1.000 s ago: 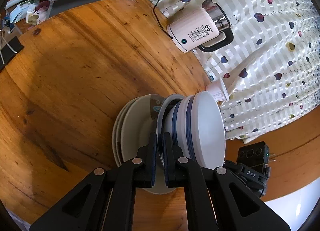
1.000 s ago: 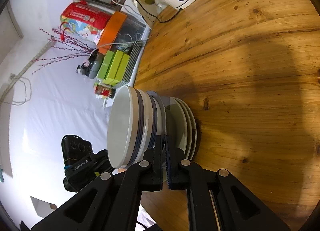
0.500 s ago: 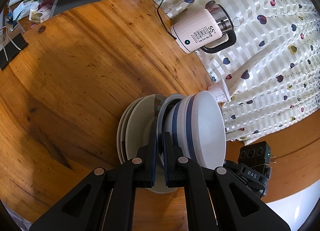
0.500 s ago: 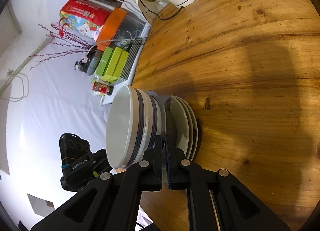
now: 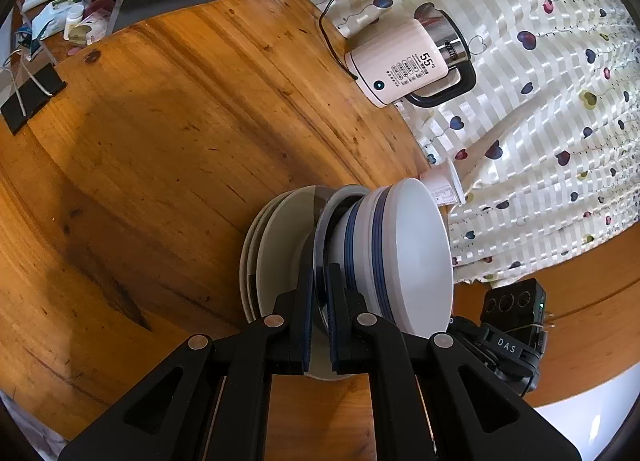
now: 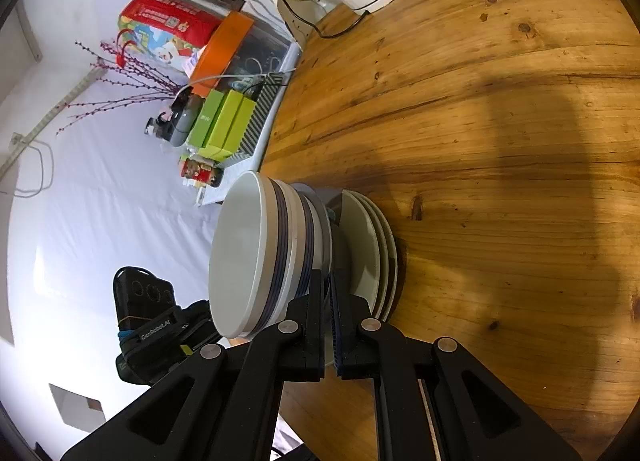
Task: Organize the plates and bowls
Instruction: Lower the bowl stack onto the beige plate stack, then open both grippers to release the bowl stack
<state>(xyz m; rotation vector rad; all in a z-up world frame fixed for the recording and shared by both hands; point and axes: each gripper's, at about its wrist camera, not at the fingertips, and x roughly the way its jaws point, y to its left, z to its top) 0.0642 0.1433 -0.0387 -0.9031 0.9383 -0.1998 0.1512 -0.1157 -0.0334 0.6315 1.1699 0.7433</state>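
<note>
Both the left gripper and right gripper are clamped on the grey bowl's rim; the stacked bowls sit on plates on the table; the stack seems placed; next, loosen both together.

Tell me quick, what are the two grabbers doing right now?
Left gripper: jaws shut on the rim of the gray bowl in the stack.
Right gripper: jaws shut on the same gray bowl's rim, opposite side.
</note>
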